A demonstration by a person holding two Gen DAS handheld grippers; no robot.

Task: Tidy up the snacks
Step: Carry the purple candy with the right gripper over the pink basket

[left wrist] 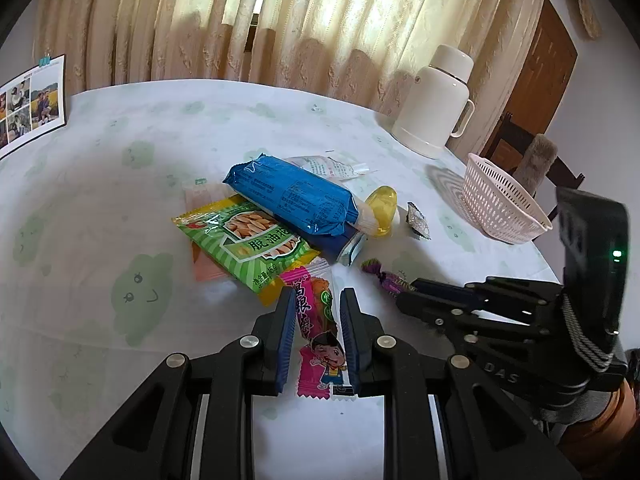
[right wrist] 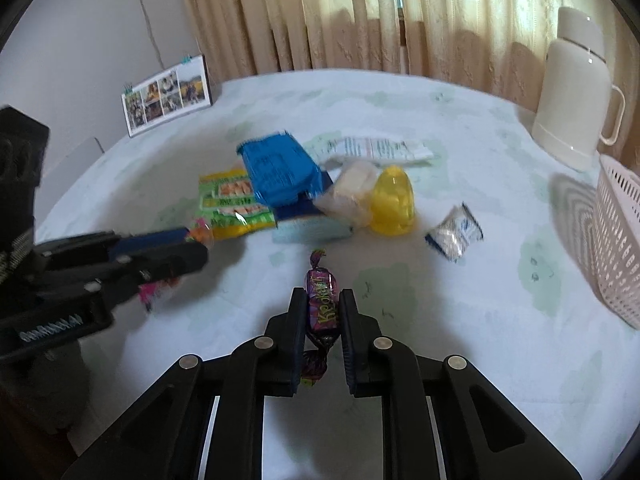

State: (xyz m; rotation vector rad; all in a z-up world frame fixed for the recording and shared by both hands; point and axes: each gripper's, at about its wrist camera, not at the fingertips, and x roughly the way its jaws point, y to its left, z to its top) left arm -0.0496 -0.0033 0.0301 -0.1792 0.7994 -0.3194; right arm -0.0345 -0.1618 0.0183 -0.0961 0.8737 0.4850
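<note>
over the clothed table (left wrist: 120, 200), left tongs (left wrist: 316, 304) clench a pink snack packet (left wrist: 318, 332); right tongs (right wrist: 323, 300) clench a purple candy (right wrist: 323, 300)

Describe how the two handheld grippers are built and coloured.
Both the left gripper and the right gripper are matte black linkage frames with silver round pivot pins and two flat fingers faced with ribbed blue pads. Seen from the left wrist view, the right gripper's body carries a small green light, a grey braided cord and embossed lettering.

One basket (left wrist: 500, 204), one flask (left wrist: 434, 100), about nine snacks (left wrist: 288, 196).
</note>
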